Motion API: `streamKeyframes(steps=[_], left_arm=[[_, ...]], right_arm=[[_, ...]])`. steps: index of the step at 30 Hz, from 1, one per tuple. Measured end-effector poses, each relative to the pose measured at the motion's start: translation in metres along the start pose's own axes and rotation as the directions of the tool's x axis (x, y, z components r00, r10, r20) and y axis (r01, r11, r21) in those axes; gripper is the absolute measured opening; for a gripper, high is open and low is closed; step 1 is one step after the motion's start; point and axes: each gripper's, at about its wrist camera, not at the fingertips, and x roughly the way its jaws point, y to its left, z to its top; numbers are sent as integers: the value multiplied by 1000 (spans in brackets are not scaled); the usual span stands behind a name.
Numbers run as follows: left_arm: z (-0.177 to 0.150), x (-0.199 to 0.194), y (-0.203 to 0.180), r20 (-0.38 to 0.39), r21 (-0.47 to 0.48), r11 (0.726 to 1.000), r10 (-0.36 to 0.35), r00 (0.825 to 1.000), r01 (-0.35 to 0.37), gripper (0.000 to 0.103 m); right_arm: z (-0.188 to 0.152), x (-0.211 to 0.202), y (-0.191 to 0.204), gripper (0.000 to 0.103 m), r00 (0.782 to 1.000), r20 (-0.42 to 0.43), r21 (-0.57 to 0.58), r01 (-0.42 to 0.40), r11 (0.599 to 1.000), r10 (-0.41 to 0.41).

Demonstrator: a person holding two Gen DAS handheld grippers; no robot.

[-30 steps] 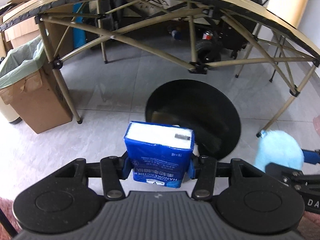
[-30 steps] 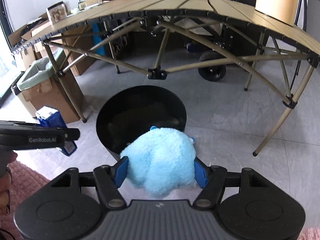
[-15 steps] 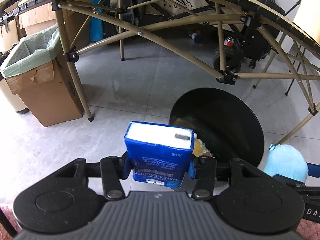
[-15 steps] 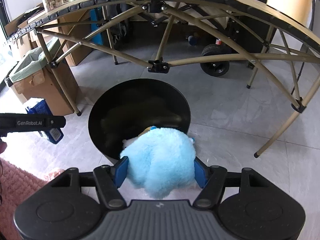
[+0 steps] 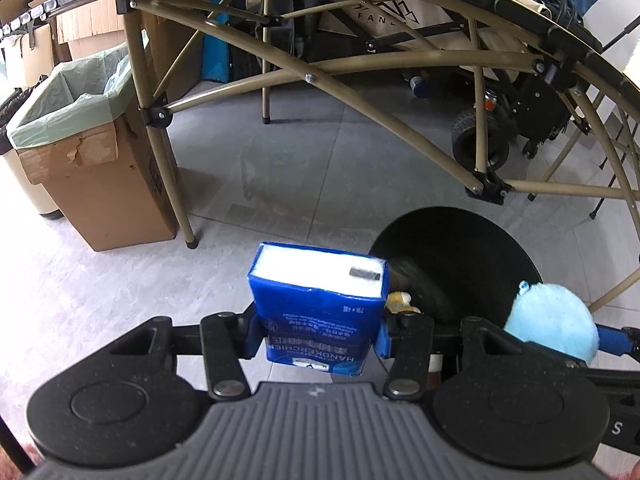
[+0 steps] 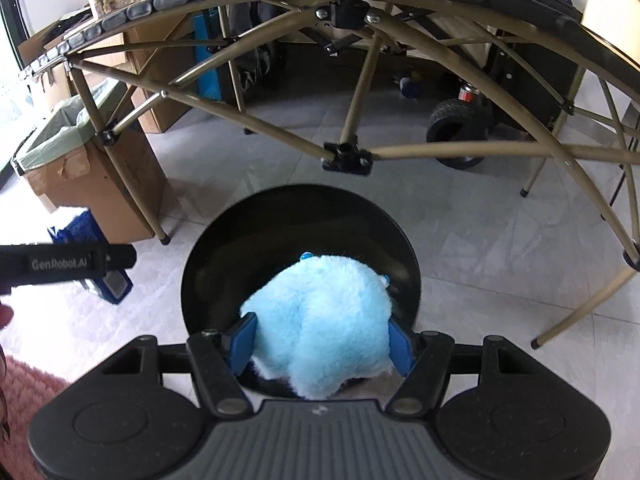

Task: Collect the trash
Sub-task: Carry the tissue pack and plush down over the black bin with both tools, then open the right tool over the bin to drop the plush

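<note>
My left gripper point(image 5: 318, 330) is shut on a blue handkerchief pack point(image 5: 318, 308) with a white top, held over the pale floor left of the round black bin point(image 5: 456, 260). My right gripper point(image 6: 320, 338) is shut on a fluffy light-blue plush toy point(image 6: 320, 320), which hangs over the near part of the bin's point(image 6: 300, 216) dark opening. In the left wrist view the plush toy point(image 5: 554, 320) shows at the right over the bin's near rim. In the right wrist view the left gripper's arm point(image 6: 64, 266) and the blue pack point(image 6: 86, 236) sit at the left. Something yellowish point(image 5: 402, 300) lies inside the bin.
A folding table's tan frame point(image 6: 344, 156) arches over the bin, with a leg point(image 5: 176, 196) close to its left. A cardboard box with a green liner point(image 5: 80, 136) stands left of that leg. A wheeled cart point(image 5: 480, 144) sits behind. A pink rug point(image 6: 24, 392) edges the lower left.
Both grippers have moved forward and down toward the table. The plush toy now sits further over the bin opening. In the left view the bin has slid to the right of the pack.
</note>
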Motion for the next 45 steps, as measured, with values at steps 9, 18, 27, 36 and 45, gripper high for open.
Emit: streamKeyframes(steps=[9, 18, 27, 36, 45], left_arm=[[17, 14, 1, 25, -21, 998, 52, 998, -51, 52], [23, 22, 3, 16, -70, 993, 94, 995, -93, 52], [23, 13, 6, 26, -94, 993, 75, 997, -72, 52], [22, 11, 3, 25, -88, 994, 67, 997, -64, 52], [23, 10, 4, 30, -97, 993, 69, 997, -66, 52]], right_arm=[[32, 21, 7, 66, 999, 28, 39, -46, 998, 45], [40, 30, 23, 66, 998, 39, 11, -48, 999, 48], [41, 36, 21, 66, 999, 22, 31, -28, 999, 27], [41, 45, 13, 102, 1000, -29, 76, 6, 997, -4], [39, 48, 8, 103, 998, -55, 95, 18, 995, -13]])
